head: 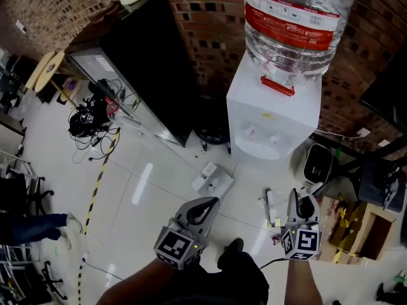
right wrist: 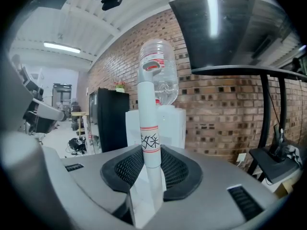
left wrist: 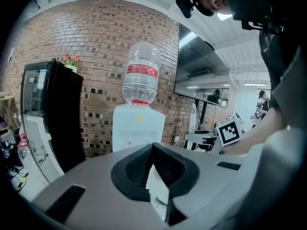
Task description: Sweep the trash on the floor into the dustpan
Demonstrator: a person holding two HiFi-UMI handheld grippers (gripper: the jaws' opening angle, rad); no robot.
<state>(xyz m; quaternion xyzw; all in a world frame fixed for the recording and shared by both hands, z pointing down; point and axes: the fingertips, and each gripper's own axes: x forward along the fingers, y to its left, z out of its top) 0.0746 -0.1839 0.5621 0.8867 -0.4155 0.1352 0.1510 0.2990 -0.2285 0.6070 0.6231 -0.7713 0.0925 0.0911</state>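
From the head view, the left hand-held gripper [head: 205, 205] and right hand-held gripper [head: 299, 201] point away from the person over the pale floor [head: 146, 189], toward a water dispenser [head: 273, 116] that stands beside a black cabinet [head: 152, 62] against a brick wall. Small scraps of trash [head: 275, 224] lie on the floor just left of the right hand-held gripper. A white boxy item [head: 213, 180] lies just beyond the left one's tips; whether it is the dustpan I cannot tell. Only this view shows the floor, a tangle of cables [head: 89, 119] and a cardboard box [head: 369, 230]. The left gripper view shows the left hand-held gripper [left wrist: 152, 147] with its jaws pressed together, the dispenser [left wrist: 136, 128] and cabinet [left wrist: 62, 114] beyond, and a wall screen [left wrist: 201, 71] that the head view lacks. The right gripper view shows the right hand-held gripper [right wrist: 151, 152] clamped on an upright white pole [right wrist: 149, 123] with a red-edged label. The pole rises in front of the dispenser's bottle [right wrist: 165, 80], with the cabinet [right wrist: 112, 119] to its left. The head view does not show this grip clearly.
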